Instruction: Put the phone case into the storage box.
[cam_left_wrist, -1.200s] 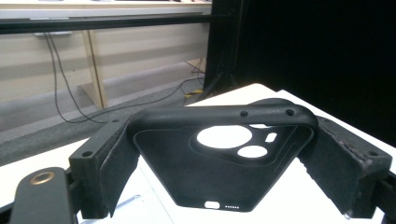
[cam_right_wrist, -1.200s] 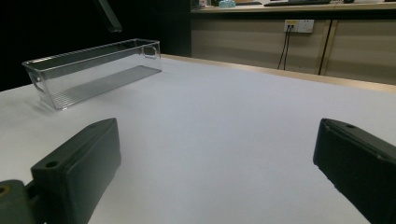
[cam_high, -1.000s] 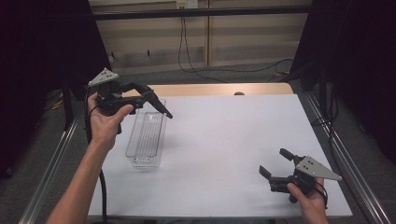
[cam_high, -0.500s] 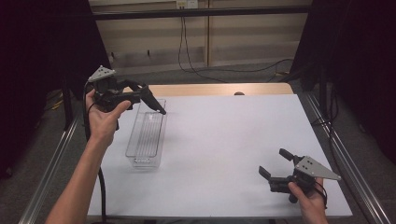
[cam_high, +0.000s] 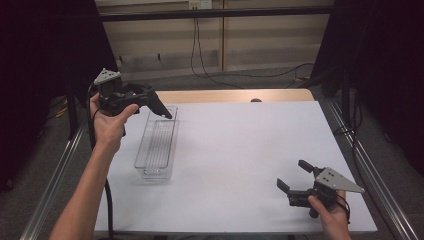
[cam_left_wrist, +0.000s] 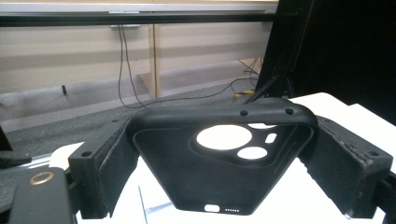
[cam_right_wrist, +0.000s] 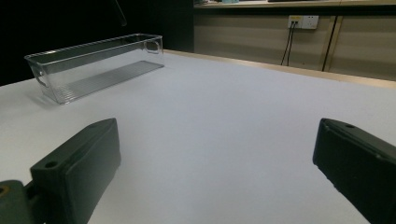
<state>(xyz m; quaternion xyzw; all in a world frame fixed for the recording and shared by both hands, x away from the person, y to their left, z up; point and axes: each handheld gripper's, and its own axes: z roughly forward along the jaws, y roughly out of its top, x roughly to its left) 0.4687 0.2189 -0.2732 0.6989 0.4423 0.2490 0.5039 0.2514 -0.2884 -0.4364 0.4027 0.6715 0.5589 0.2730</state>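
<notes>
A black phone case (cam_left_wrist: 219, 179) with camera cut-outs is clamped by its two long edges between the jaws of my left gripper (cam_left_wrist: 226, 161). In the high view the left gripper (cam_high: 150, 102) is held in the air over the far end of a clear plastic bin (cam_high: 157, 145), and the phone case (cam_high: 161, 108) slants down toward the bin. The bin (cam_right_wrist: 93, 65) looks empty. My right gripper (cam_high: 295, 175) stands open low over the table's near right corner. The right gripper (cam_right_wrist: 215, 154) has only bare table between its jaws.
The white table (cam_high: 240, 145) has a wooden strip (cam_high: 235, 96) along its far edge and metal rails (cam_high: 365, 170) at both sides. Cables (cam_high: 200, 55) hang down the back wall. A cable trails from the left gripper along the person's forearm (cam_high: 95, 185).
The left gripper with the phone case has drifted a little left and back, away from the middle of the bin. The right gripper has stayed in place.
</notes>
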